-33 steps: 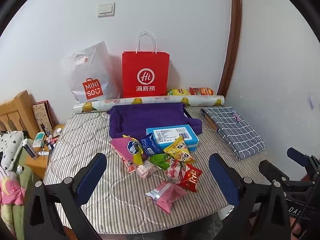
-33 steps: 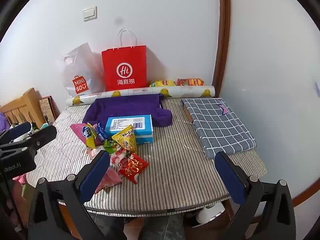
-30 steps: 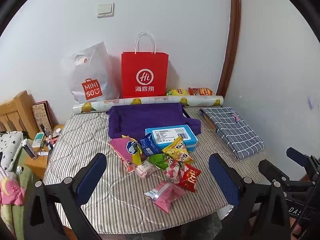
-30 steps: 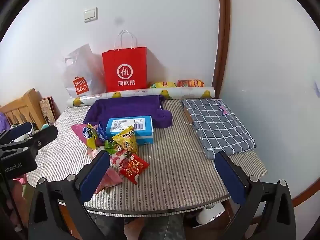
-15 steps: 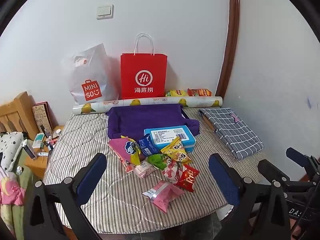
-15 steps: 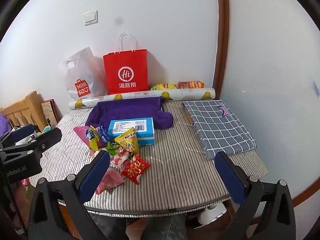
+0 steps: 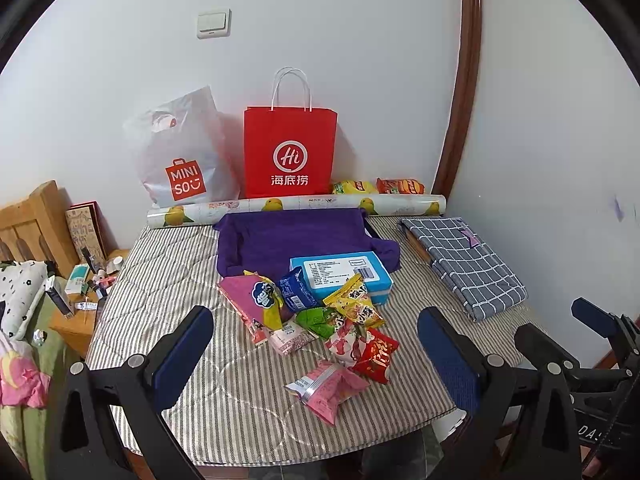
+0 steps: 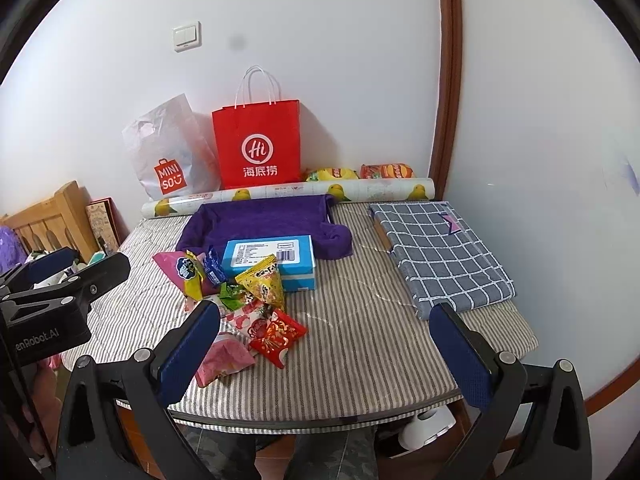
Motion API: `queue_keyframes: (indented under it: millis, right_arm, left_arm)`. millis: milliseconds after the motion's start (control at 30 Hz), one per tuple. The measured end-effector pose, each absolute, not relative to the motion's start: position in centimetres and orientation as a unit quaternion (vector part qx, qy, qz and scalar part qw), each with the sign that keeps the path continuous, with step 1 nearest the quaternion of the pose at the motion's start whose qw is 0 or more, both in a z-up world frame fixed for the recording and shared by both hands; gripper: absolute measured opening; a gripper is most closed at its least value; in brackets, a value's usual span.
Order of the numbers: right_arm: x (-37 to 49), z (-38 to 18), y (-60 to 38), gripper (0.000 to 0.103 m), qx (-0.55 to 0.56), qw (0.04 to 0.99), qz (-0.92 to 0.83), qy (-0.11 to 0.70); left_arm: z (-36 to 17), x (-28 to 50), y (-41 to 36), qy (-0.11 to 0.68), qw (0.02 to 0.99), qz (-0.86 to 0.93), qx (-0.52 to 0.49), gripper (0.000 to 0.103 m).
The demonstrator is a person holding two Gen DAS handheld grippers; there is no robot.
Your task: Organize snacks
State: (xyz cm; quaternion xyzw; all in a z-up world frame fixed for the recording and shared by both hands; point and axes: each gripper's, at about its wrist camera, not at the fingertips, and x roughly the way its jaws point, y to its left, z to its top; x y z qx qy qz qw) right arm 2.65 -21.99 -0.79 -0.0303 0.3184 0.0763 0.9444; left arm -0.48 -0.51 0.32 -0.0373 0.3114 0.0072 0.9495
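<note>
Left wrist view: the left gripper (image 7: pixel 316 342) is level above the table's (image 7: pixel 168 280) near edge, jaws spread wide and empty, framing the snack pile (image 7: pixel 320 312) at mid-table.

Right wrist view: the right gripper (image 8: pixel 324 334) hangs likewise, wide apart, holding nothing; the snack pile (image 8: pixel 240 296) lies toward the near-left, beside its left finger (image 8: pixel 188 350).

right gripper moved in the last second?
Yes, slightly. In the right wrist view the red paper bag and light switch have drifted right and down, so the open right gripper shifted a little left and up.
</note>
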Motion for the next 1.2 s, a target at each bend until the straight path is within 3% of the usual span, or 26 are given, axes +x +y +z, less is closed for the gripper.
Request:
queue_keyframes:
  millis: [1200]
  right_arm:
    - [2.16,-0.56,-21.20,0.103,-0.031,0.946,0.082,0.312]
  left_arm:
    - [0.70,-1.00,-0.49,0.309,0.950,0.008,-0.044,0.103]
